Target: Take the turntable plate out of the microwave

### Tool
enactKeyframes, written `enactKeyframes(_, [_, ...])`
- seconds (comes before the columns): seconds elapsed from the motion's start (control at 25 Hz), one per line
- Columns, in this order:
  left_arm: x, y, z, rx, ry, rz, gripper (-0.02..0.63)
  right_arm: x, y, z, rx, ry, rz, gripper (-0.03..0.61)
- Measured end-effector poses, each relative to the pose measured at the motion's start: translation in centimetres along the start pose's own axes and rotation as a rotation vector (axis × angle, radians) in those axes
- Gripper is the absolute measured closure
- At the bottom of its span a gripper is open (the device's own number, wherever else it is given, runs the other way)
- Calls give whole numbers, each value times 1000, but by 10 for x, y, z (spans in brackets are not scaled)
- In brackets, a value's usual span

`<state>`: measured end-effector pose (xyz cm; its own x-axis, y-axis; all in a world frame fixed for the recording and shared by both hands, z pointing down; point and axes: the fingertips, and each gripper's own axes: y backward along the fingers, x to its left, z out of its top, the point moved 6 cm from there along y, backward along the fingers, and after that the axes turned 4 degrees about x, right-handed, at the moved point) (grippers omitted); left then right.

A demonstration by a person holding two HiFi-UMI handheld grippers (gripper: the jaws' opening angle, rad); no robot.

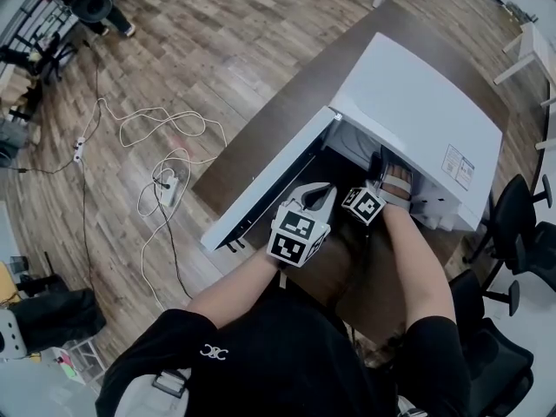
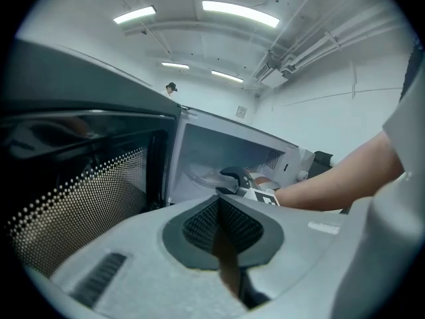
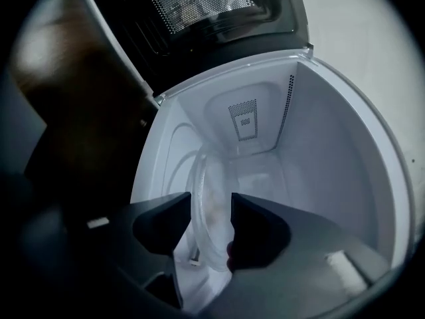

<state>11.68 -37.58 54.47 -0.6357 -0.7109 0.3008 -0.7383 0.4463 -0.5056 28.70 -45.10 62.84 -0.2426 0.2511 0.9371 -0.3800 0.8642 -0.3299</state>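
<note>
The white microwave [image 1: 417,102] stands on a brown table with its door [image 1: 261,189] swung wide to the left. My right gripper [image 3: 211,205] reaches into the cavity [image 3: 319,151]. Its jaws are open and straddle the near rim of the clear glass turntable plate [image 3: 209,171], which I cannot see them pressing. In the left gripper view, the plate [image 2: 202,177] and the right gripper [image 2: 232,177] show inside the opening. My left gripper [image 2: 219,201] is shut and empty, hovering outside the cavity beside the door's mesh window [image 2: 80,178]. From the head view, the left gripper [image 1: 320,198] sits just left of the right gripper [image 1: 380,170].
The brown table [image 1: 261,137] ends close behind the open door. White cables and a power strip [image 1: 165,185] lie on the wooden floor to the left. Black office chairs [image 1: 512,224] stand to the right of the table.
</note>
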Motion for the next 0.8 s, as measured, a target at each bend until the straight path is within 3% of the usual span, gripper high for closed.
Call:
enactKeyframes(0.36, [-2, 6, -2, -6, -9, 2, 606, -1, -12, -4, 87, -19, -62, 402])
enactKeyframes(0.8, [3, 9, -6, -8, 0, 4, 606, -3, -20, 9, 37, 16, -43, 411])
